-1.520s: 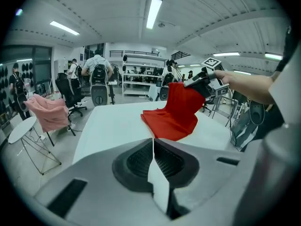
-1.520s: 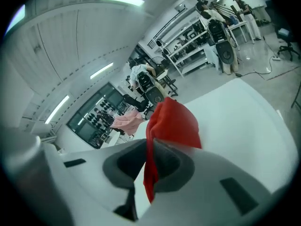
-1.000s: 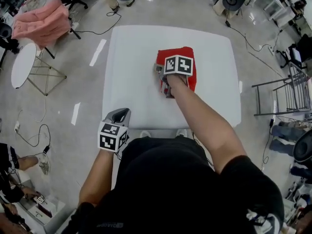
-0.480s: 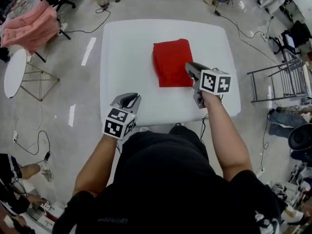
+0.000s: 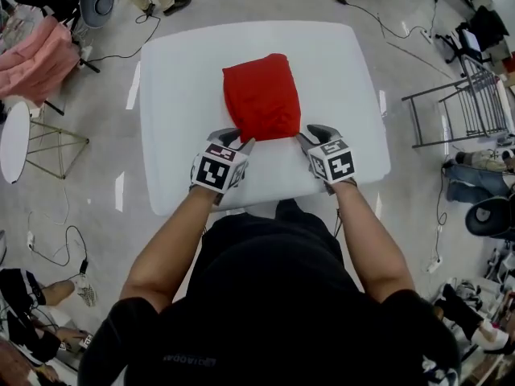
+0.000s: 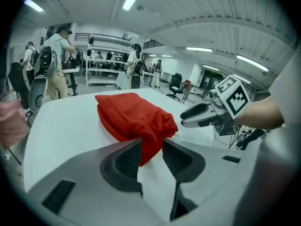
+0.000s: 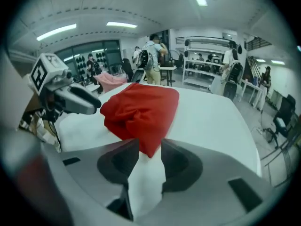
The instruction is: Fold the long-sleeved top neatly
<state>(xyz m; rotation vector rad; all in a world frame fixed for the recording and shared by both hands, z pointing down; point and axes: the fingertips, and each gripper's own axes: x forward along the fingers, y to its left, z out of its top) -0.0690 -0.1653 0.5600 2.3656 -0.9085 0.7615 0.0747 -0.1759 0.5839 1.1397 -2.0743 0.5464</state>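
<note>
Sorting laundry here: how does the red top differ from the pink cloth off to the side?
The red top is folded into a compact bundle; the pink cloth lies loose and rumpled. The red top sits on the white table; the pink cloth is off it. Both are fabric.

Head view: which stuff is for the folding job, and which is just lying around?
For the job: red top, white table, left gripper, right gripper (jaws of both have just been opening, a top corner showing in each gap, not pinched).
Just lying about: pink cloth, round side table, metal rack.
</note>
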